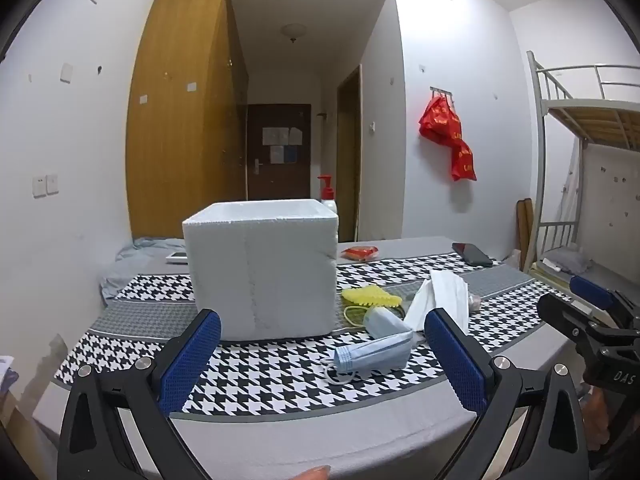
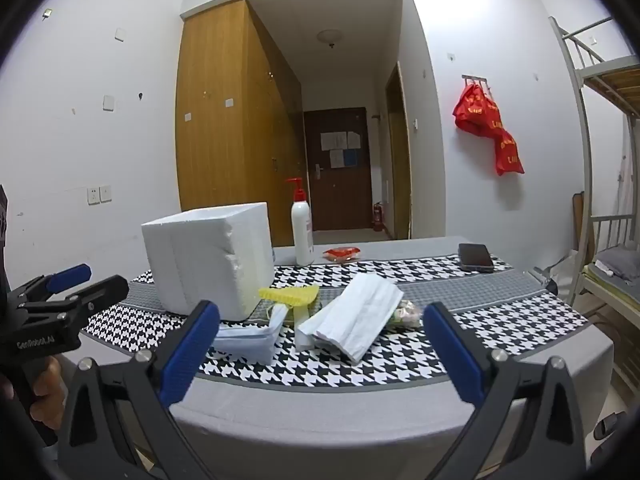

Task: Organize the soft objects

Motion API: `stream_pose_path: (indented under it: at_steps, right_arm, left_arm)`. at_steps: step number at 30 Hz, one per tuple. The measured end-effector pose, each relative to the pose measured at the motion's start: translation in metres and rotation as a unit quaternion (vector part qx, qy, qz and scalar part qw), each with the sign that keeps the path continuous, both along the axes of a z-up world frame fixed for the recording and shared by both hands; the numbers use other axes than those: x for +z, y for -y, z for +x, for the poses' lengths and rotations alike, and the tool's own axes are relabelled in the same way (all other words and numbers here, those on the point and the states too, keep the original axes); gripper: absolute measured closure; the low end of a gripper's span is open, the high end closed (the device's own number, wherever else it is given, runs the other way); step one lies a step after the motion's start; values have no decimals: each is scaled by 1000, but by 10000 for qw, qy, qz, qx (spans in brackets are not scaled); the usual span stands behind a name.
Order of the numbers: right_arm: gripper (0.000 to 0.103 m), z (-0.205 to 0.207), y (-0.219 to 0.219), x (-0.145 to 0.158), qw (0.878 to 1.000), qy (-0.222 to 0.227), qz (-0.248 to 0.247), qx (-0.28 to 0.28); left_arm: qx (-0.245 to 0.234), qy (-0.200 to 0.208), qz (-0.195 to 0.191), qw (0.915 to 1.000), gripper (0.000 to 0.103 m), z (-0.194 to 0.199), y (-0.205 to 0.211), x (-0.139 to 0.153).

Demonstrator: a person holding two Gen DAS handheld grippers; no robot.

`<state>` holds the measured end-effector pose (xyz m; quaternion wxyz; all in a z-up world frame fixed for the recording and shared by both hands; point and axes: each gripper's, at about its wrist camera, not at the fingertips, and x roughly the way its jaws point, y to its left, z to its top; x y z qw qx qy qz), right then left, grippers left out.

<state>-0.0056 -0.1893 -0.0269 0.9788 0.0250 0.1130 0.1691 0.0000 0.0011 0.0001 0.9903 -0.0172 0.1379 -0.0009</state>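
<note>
Hovering short of table edge (image 2: 360, 412), left gripper (image 1: 324, 360) and right gripper (image 2: 320, 356) both spread wide, empty. Nothing picked yet. Blue masks (image 1: 376, 350), white cloth (image 2: 356, 320), yellow piece (image 2: 290, 294) beside foam box (image 1: 260, 272). Next, likely: reach forward, pinch mask, lift over box rim.

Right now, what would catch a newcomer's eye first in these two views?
The big white foam box stands out first, upright on the black-and-white checked cloth at the table's left. Just right of it lies a loose heap of soft things: blue face masks, a yellow sponge and a folded white cloth. Both grippers, left and right, hover wide open and empty at the near edge.
</note>
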Motion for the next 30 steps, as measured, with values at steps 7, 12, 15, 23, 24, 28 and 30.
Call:
stream_pose_path:
  at_steps: [7, 12, 15, 23, 24, 28, 30]
  right_arm:
    - [0, -1, 0, 1, 10000, 32, 1, 9]
    - [0, 0, 0, 0, 10000, 23, 9, -10]
    - [0, -3, 1, 1, 10000, 31, 20, -18]
    - [0, 0, 5, 1, 10000, -3, 51, -47]
    - [0, 0, 5, 1, 10000, -3, 58, -51]
    - [0, 0, 7, 2, 10000, 12, 71, -63]
    - [0, -1, 7, 3, 9999, 24, 77, -60]
  left_arm:
    - [-20, -102, -49, 9999, 1, 11, -16, 1]
    - [101, 4, 40, 9999, 1, 5, -3, -1]
    - [145, 24, 59, 9999, 1, 6, -3, -2]
    - [131, 64, -9, 9999, 1, 3, 0, 1]
    - [122, 63, -28, 9999, 1, 3, 0, 1]
    - [65, 52, -4, 10000, 1, 3, 3, 0]
    - [18, 24, -74, 10000, 1, 3, 3, 0]
